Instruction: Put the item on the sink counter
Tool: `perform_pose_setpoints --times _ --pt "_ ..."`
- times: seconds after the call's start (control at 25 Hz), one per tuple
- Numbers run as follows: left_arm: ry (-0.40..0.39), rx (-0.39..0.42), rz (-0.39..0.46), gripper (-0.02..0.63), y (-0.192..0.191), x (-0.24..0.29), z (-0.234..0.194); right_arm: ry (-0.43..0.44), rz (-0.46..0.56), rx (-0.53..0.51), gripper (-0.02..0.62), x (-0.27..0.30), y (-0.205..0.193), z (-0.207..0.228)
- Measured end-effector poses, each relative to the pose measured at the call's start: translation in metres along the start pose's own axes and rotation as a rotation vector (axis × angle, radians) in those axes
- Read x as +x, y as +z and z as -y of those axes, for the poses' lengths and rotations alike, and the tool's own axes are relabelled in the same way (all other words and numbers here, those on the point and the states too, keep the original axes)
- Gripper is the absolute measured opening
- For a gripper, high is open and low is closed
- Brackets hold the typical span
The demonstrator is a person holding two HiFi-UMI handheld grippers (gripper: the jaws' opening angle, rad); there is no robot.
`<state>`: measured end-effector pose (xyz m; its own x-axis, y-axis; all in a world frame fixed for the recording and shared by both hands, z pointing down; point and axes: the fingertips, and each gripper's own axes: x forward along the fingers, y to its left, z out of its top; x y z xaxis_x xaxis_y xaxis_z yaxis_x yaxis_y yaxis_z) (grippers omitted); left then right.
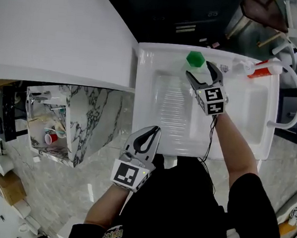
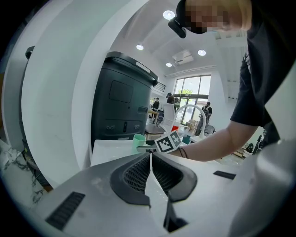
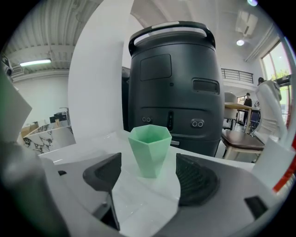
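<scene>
Fingers (image 3: 196, 179) of my right gripper (image 3: 149, 165) are spread wide, one dark ribbed pad on each side of the green cup (image 3: 149, 147). A clear gap shows on both sides, so neither pad touches the cup. It is a pale green faceted cup standing upright, mouth up and on its own base, on the white tabletop (image 1: 161, 56) that rims the sink basin (image 1: 173, 113). From the head view it sits on the back ledge, about midway along the far edge of the basin. My right arm reaches across the basin to it, and the gripper's marker cube (image 1: 212, 100) hangs over the right half of the basin.

My left gripper (image 1: 155, 129) is low at the near edge of the sink, close to my body and well apart from the cup. Its own view shows the two fingers (image 2: 138, 173) pressed together along a thin seam with nothing between them.

Farther right on the same back ledge, a red-and-white tube (image 1: 261, 71) lies on its side near the base of the curved white faucet (image 1: 296, 90). Behind the cup, in the right gripper view, a tall dark grey bin (image 3: 171, 92) fills the background. To my left stands a marble-patterned counter (image 1: 87, 119), with a small red cup (image 1: 51, 138) in the clear box beside it.
</scene>
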<state>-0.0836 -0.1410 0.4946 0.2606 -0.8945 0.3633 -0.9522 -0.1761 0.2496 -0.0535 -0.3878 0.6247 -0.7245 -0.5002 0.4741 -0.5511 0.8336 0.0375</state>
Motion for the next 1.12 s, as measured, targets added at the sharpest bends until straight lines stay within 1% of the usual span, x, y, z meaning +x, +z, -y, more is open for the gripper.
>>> perform_pose_setpoints --times 0.16,0.36,0.56,0.84,0.96,1.0,1.08,1.12 --pt "-0.040 0.036 0.010 0.025 0.002 -0.008 0.005 -0.031 0.003 0.020 0.403 -0.024 -0.002 -0.003" --pt "-0.095 0.070 0.025 0.025 0.011 -0.019 0.010 -0.076 0.027 0.070 0.403 -0.060 0.002 -0.014" --pt "-0.145 0.103 0.061 0.025 0.018 -0.030 0.009 -0.141 0.083 0.108 0.403 -0.099 0.018 -0.025" --pt "-0.234 0.137 0.102 0.024 0.028 -0.049 0.012 -0.175 0.148 0.115 0.395 -0.151 0.044 -0.064" --pt "-0.277 0.156 0.108 0.023 0.029 -0.056 0.013 -0.205 0.173 0.109 0.316 -0.172 0.051 -0.078" --pt "-0.292 0.162 0.106 0.025 0.029 -0.058 0.014 -0.217 0.183 0.107 0.261 -0.179 0.053 -0.082" --pt "-0.322 0.173 0.107 0.024 0.029 -0.059 0.016 -0.237 0.204 0.105 0.183 -0.193 0.059 -0.090" --pt "-0.336 0.179 0.108 0.024 0.029 -0.060 0.016 -0.247 0.213 0.103 0.123 -0.199 0.062 -0.095"
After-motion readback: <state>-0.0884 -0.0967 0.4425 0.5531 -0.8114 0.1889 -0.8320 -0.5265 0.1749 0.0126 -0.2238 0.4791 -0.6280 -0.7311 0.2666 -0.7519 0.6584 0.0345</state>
